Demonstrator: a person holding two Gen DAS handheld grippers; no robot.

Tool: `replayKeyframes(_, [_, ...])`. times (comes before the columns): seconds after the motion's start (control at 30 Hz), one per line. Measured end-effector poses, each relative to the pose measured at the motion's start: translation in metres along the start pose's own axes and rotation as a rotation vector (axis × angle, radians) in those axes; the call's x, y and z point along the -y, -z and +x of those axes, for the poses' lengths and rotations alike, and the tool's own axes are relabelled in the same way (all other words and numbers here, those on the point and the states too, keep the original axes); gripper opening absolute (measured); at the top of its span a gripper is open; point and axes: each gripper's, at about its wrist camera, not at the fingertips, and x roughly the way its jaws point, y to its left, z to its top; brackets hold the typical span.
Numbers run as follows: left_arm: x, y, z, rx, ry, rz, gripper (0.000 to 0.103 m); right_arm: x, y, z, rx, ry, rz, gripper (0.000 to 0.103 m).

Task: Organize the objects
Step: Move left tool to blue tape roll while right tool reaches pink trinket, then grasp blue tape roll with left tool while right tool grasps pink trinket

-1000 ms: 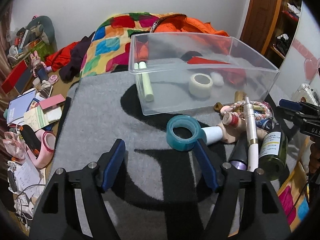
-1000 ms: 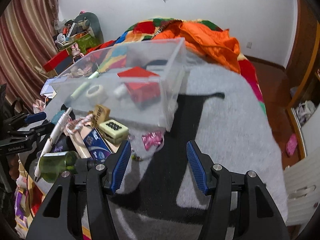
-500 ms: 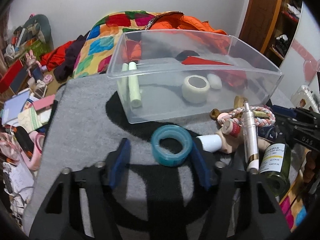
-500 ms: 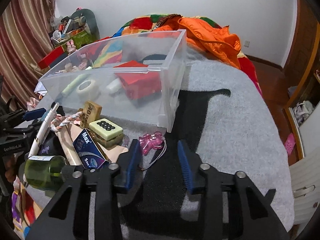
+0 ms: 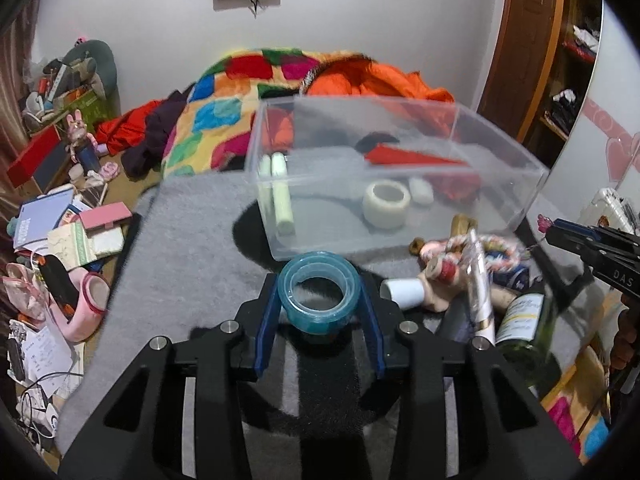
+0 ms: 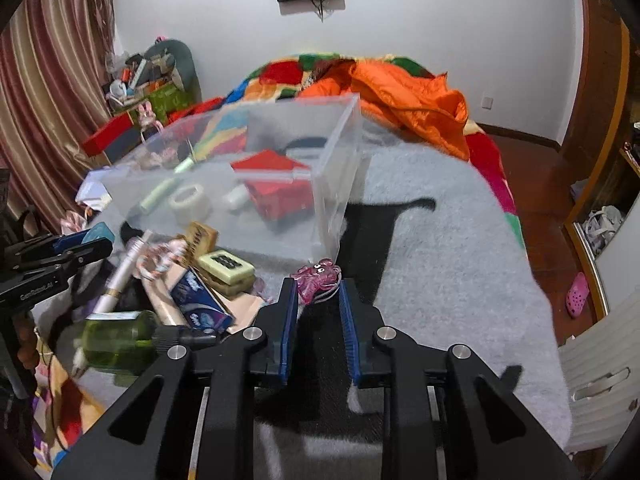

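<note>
My left gripper [image 5: 319, 292] is shut on a teal roll of tape [image 5: 319, 292], held just in front of the clear plastic bin [image 5: 496, 152]. The bin holds a white tape roll [image 5: 386, 203], a pale green tube [image 5: 281, 196] and a red box [image 5: 416, 159]. My right gripper [image 6: 318, 286] is shut on a pink charm [image 6: 317, 277] with a cord, near the bin's front corner [image 6: 332, 216]. The right gripper also shows at the right edge of the left wrist view [image 5: 592, 240].
A pile lies beside the bin on the grey blanket [image 6: 440, 240]: a green bottle [image 5: 520, 332], a silver pen [image 5: 478, 280], a braided ring [image 5: 486, 250], a blue packet [image 6: 200, 300] and a green case [image 6: 226, 266]. Clutter covers the floor [image 5: 60, 240] at left.
Both grippers moved forward and closed. The left took hold of the teal tape roll, the right took hold of the pink charm.
</note>
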Motion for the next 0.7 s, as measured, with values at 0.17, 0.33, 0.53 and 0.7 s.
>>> replayKeyframes(0.17, [0.001, -0.014, -0.023, 0.069, 0.013, -0.008, 0.038, -0.006, -0.014, -0.024, 0.070, -0.017, -0.014, 0.019])
replayKeyframes(0.33, [0.006, -0.030, -0.039, 0.126, 0.030, -0.010, 0.038, -0.017, -0.034, -0.043, 0.147, -0.030, -0.043, 0.019])
replayKeyframes(0.53, [0.012, -0.052, -0.048, 0.184, 0.038, 0.003, 0.038, -0.028, -0.060, -0.058, 0.227, -0.055, -0.065, 0.019])
replayKeyframes(0.7, [0.012, -0.067, -0.040, 0.190, 0.050, -0.014, 0.038, -0.037, -0.084, -0.057, 0.273, -0.070, -0.084, 0.019])
